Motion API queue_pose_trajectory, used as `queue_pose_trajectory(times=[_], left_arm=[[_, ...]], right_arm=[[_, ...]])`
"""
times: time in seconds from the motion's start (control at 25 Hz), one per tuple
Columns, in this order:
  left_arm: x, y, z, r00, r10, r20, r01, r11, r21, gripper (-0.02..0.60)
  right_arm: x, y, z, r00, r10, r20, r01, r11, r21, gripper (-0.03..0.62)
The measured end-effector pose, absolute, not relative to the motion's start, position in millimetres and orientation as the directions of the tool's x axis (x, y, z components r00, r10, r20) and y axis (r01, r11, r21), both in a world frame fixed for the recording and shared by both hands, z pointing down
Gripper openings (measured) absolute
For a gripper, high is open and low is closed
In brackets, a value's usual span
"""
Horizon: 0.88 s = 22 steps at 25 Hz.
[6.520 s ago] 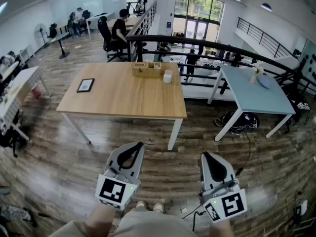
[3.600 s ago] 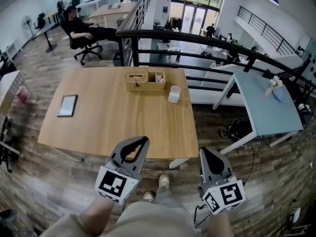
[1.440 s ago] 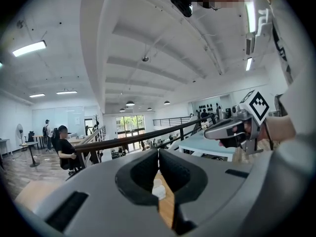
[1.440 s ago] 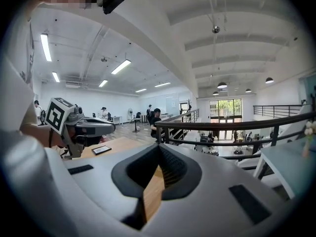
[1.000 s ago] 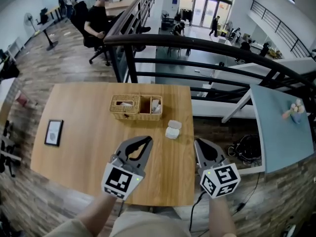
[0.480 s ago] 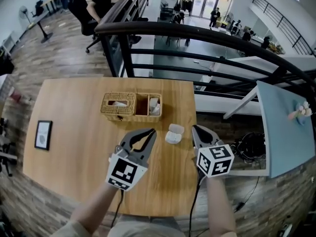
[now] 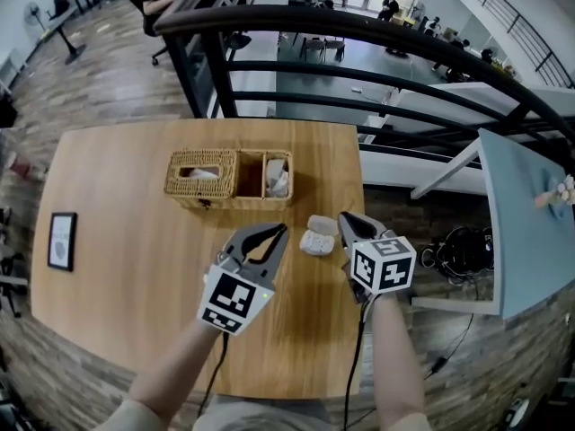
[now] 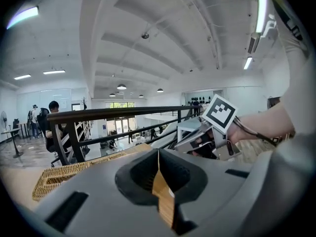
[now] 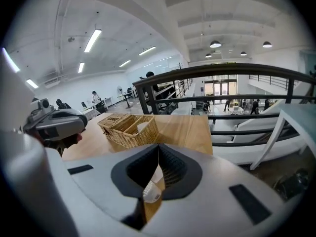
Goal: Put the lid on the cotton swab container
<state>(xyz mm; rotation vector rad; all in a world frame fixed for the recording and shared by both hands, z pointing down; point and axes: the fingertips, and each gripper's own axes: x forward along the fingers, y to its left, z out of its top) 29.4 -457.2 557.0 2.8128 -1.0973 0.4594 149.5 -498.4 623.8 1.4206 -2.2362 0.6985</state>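
Head view: table (image 7: 135, 268). The cotton swab container (image 7: 315, 243) rests near its 3 o'clock edge. A plain white piece, judged to be the lid (image 7: 322, 224), is seen just beside it at 12 o'clock. Whether the two touch cannot be told. The wicker basket (image 7: 229, 179) is noted at 11 o'clock from the container, apart from it.

Left gripper (image 7: 282, 230): jaws pressed together, nothing pinched, confirmed in the left gripper view (image 8: 158, 154). Right gripper (image 7: 342, 217): jaws likewise pressed together and empty (image 9: 158, 149). In its own view a white, stippled object (image 9: 151, 192) is glimpsed through the hollow behind the tips. It is taken to be the open container, lying below and not gripped.

Key relation: the white pair is bracketed by the two grippers. The lid lies at 9 o'clock from the right tips, very near. The container lies at 4 o'clock from the left tips, near. The right gripper is judged nearer the lid. The long axis of the lid cannot be resolved.

Step judged: approach. Lid not yet on, and jaws must be spread before any pickup.
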Motion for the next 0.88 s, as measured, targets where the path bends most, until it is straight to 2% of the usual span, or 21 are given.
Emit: queue_pose_trajectory(times=[0.32, 0.88], left_arm=[[24, -467, 586, 0.684, -0.645, 0.341, -0.683, -0.73, -0.009, 0.026], [24, -442, 596, 0.683, -0.621, 0.383, -0.676, -0.737, 0.011, 0.026]], right_arm=[[148, -509, 647, -0.447, -0.672, 0.591, -0.894, 0.362, -0.264, 0.026], [129, -453, 645, -0.503, -0.621, 0.602, -0.863, 0.395, -0.313, 0.026]])
